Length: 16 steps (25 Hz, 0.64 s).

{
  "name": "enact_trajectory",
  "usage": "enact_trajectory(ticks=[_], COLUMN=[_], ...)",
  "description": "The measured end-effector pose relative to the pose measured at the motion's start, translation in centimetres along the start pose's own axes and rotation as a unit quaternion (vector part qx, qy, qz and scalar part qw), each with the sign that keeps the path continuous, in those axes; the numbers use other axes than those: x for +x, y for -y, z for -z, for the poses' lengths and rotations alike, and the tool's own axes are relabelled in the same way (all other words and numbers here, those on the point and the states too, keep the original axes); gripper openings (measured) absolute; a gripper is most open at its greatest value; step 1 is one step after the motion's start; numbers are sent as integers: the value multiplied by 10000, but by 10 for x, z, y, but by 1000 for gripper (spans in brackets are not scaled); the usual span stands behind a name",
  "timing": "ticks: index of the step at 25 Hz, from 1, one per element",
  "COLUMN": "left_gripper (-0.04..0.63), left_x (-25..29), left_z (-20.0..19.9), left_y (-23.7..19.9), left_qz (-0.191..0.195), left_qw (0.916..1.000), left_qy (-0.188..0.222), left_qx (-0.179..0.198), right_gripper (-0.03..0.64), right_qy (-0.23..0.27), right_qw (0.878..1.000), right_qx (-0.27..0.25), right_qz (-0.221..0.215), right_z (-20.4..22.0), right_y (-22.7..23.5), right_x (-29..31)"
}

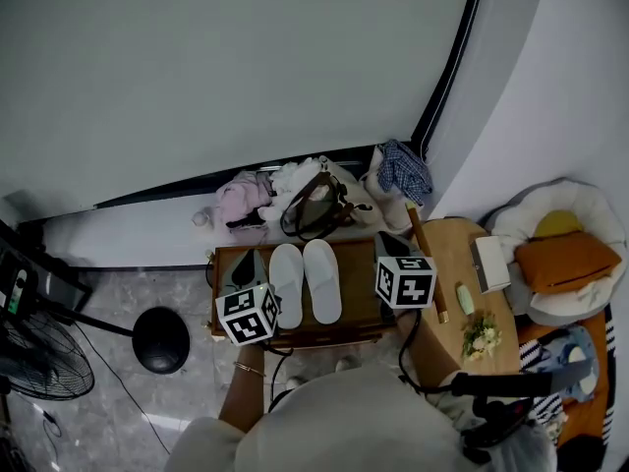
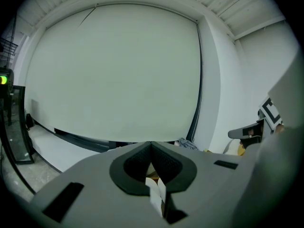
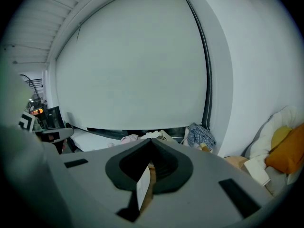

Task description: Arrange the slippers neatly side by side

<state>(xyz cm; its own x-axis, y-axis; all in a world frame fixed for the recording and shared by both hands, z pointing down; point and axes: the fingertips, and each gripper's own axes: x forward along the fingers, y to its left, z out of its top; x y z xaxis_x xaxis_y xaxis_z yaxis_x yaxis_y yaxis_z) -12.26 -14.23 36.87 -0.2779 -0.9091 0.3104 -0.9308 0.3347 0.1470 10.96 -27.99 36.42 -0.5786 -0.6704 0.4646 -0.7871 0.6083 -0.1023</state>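
Checking the slippers between my clenched, empty left gripper and right gripper, I'd nudge only uneven toes.

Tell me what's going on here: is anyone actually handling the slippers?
A person holds a claw in each hand over a low wooden stand. The two white slippers already lie on it close together, side by side. The left claw and the right claw flank the pair, both shut and holding nothing. The arranging looks done.
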Motion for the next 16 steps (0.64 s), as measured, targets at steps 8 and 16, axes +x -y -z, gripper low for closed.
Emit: enact_trajectory(ticks=[8,16], left_gripper=[8,8], left_x=[-7,-13], left_z=[8,15], left_y=[2,8], left_qz=[4,50], left_qw=[10000,9999], left_qy=[-41,-113], left_qx=[-60,-74], right_gripper=[34,34], right_qy=[-61,-95], right_qw=[10000,9999], right_qx=[62,58], right_qz=[41,91], right_z=[9,16], right_y=[1,2], right_x=[-7,-16])
